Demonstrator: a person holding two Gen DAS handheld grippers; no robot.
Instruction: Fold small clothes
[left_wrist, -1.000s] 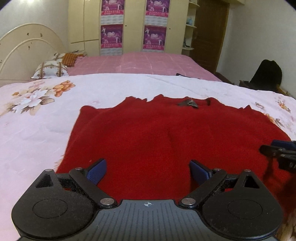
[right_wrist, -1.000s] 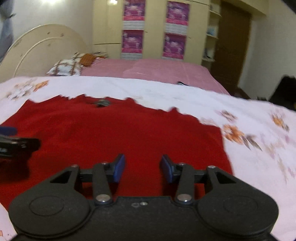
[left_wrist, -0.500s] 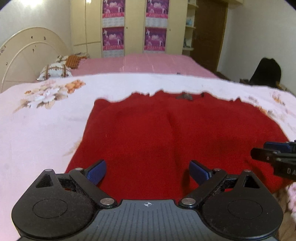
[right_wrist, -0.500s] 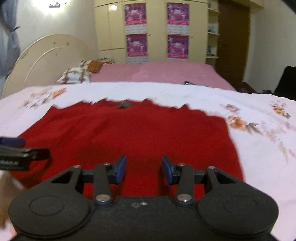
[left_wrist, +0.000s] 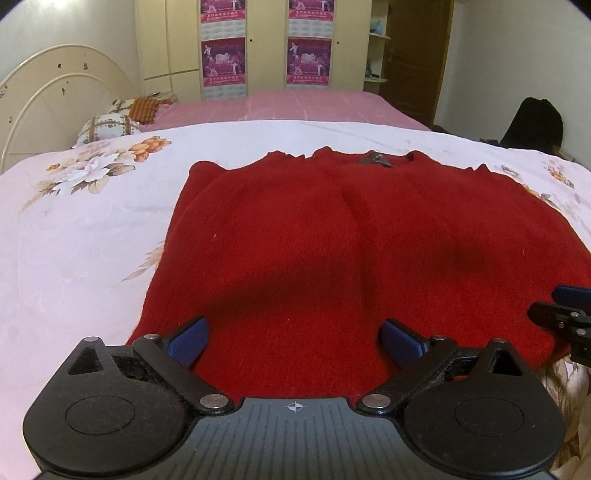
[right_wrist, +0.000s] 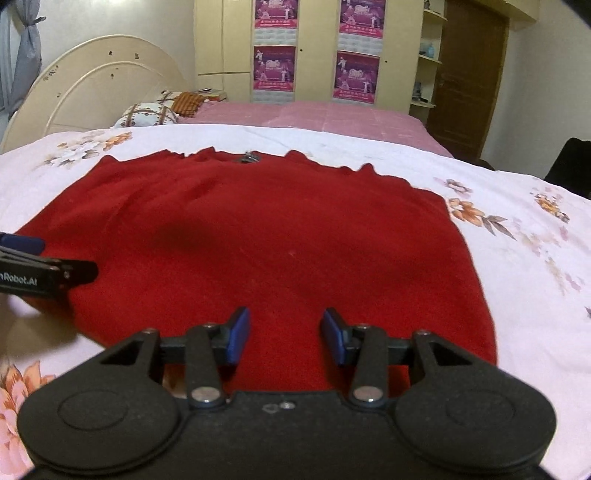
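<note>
Floral sheet (left_wrist: 74, 236) covers the bed; pillows (left_wrist: 107, 127) far left. Red sweater (left_wrist: 351, 240) lies flat mid-bed, collar at the far edge. Left gripper (left_wrist: 293, 338) sits over the sweater's near-left hem, its 2 fingers wide apart, holding nothing. Right gripper (right_wrist: 285, 334) sits over the near-right hem, fingers apart but narrower, also holding nothing. Black bag (left_wrist: 533, 125) far right.
</note>
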